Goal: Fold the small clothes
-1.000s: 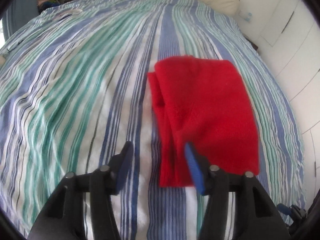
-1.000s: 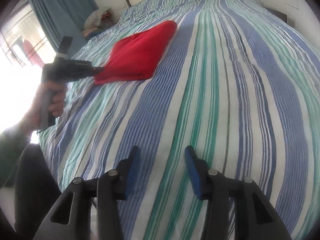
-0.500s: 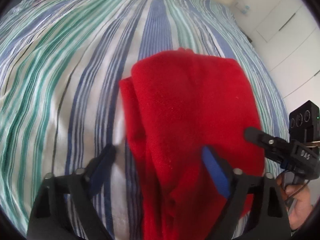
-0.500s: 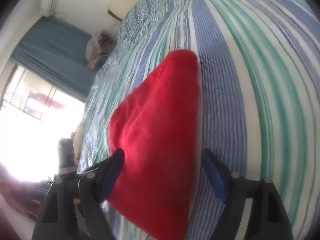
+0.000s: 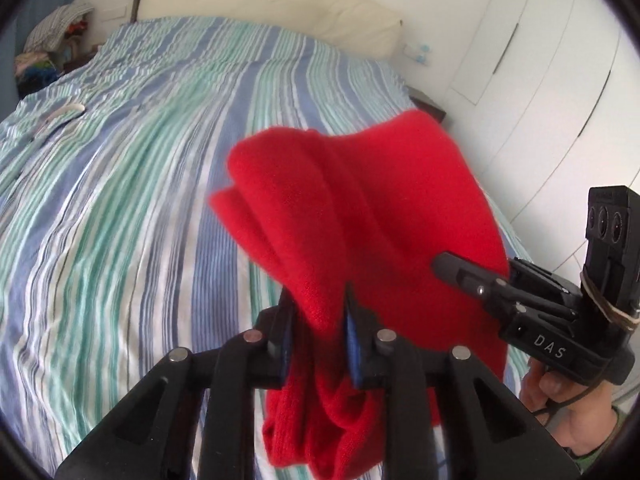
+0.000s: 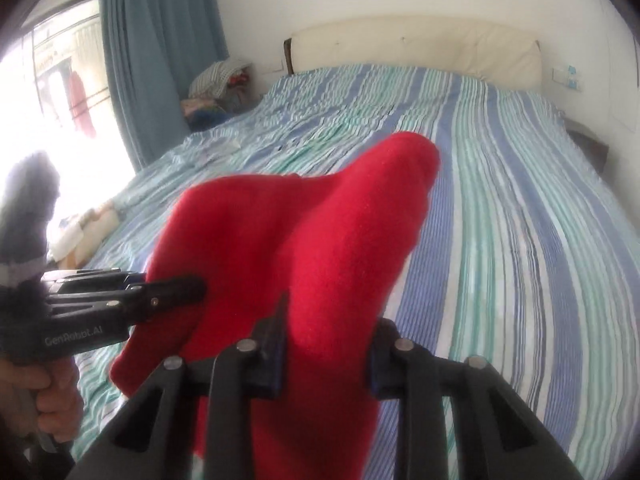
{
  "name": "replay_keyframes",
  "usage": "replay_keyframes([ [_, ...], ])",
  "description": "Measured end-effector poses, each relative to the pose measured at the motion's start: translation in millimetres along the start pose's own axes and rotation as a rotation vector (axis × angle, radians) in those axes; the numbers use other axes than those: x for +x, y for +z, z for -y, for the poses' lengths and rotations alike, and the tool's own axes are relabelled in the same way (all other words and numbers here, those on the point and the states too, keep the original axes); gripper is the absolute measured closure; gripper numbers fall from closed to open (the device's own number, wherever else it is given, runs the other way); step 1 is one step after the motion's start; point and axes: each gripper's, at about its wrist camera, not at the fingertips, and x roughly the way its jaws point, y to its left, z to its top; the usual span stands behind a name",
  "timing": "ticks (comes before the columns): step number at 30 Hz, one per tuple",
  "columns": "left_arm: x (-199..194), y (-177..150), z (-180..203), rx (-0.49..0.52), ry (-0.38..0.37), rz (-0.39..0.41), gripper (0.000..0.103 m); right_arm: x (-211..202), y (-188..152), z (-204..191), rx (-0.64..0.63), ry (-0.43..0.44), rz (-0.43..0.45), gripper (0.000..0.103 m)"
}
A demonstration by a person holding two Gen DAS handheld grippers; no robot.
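1. Right now I see the bed point(image 5: 120, 208) filling both views, under a sheet striped blue, green and white, with a cream headboard point(image 6: 420, 44) at its far end.
2. Beside the bed, white wardrobe doors point(image 5: 552, 80) stand on one side, and a blue curtain point(image 6: 160, 48) hangs by a bright window on the other.
3. Next in size, the red garment point(image 5: 360, 208) hangs bunched above the sheet, held between my two tools, its lower folds drooping below the left tongs.
4. My left tongs point(image 5: 318, 334) have a thick fold of the red cloth between their blue pads; the jaws are narrow and closing on it.
5. My right tongs point(image 6: 326, 354) grip another bunch of the same cloth, the fabric filling the gap completely; these jaws are closing too.
6. Each view shows the other tool biting into the cloth's near edge from the side, with a hand point(image 5: 560, 396) on its grip.
7. Smallest, a pile of clothes point(image 6: 216, 88) sits by the bed's far corner.
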Motion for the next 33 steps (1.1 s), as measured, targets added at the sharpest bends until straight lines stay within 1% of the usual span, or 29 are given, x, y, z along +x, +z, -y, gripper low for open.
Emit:
replay_keyframes([
  [1,12.3,-1.8,-1.7,0.005,0.03,-0.029,0.049,-1.5,8.2,8.9,0.031,0.018,-0.004,0.067],
  [2,23.9,-8.9,-5.0,0.015,0.088,-0.045,0.038,0.3,12.1,20.0,0.067,0.032,-0.024,0.063],
  [3,32.4,-21.2,-10.1,0.025,0.169,-0.056,0.027,6.8,12.3,33.4,0.104,0.039,-0.064,0.05],
  [4,37.8,-36.9,-15.4,0.041,0.252,-0.071,0.027,13.5,7.7,45.9,0.127,0.008,-0.107,0.028],
  [5,38.1,-55.1,-18.1,0.063,0.302,-0.082,0.027,17.5,-1.0,55.7,0.126,-0.062,-0.142,0.019],
  [6,33.4,-75.4,-20.5,0.086,0.329,-0.087,0.027,16.7,-14.0,63.2,0.109,-0.126,-0.169,0.016],
  [7,26.2,-96.0,-20.6,0.108,0.35,-0.088,0.024,12.6,-29.5,68.3,0.086,-0.159,-0.191,0.016],
  [8,16.8,-116.2,-19.4,0.125,0.377,-0.085,0.021,3.0,-48.0,71.4,0.062,-0.172,-0.209,0.016],
  [10,-6.1,-148.9,-13.0,0.149,0.431,-0.065,0.01,-17.1,-94.6,71.6,0.013,-0.212,-0.24,0.011],
  [12,-31.9,-169.2,-1.2,0.152,0.46,-0.028,0.002,-42.6,-137.8,65.7,-0.023,-0.264,-0.256,0.01],
  [14,-54.9,-176.6,13.0,0.144,0.493,0.001,0.002,-71.5,-170.7,57.7,-0.016,-0.264,-0.258,0.01],
  [15,-65.8,-177.9,20.4,0.142,0.504,0.008,0.002,-85.9,-181.4,52.7,0.001,-0.26,-0.251,0.01],
  [17,-85.9,-175.8,33.7,0.12,0.528,0.028,0.002,-115.3,-194.2,43.2,0.044,-0.245,-0.214,0.008],
  [19,-102.1,-171.6,45.8,0.104,0.571,0.057,0.002,-140.7,-201.9,34.2,0.085,-0.233,-0.183,0.004],
  [20,-110.4,-173.1,51.3,0.096,0.575,0.069,0.002,-151.1,-202.3,26.8,0.102,-0.227,-0.17,0.003],
  [21,-118.3,-175.3,55.2,0.083,0.563,0.063,0.002,-159.7,-202.4,21.4,0.113,-0.226,-0.164,0.001],
  [24,-132.0,-179.1,65.7,0.066,0.508,0.0,0.002,-176.3,-200.5,6.1,0.114,-0.226,-0.179,0.001],
  [25,-137.7,-183.0,70.7,0.07,0.496,-0.004,0.002,-180.0,-198.2,1.2,0.105,-0.227,-0.187,0.001],
  [28,-154.4,-192.2,84.4,0.076,0.492,0.013,0.002,-193.2,-189.7,-13.4,0.071,-0.226,-0.194,0.001],
  [33,-166.6,-200.0,97.2,0.069,0.471,-0.013,0.002,-216.8,-177.5,-31.4,0.073,-0.234,-0.19,0.001],
])
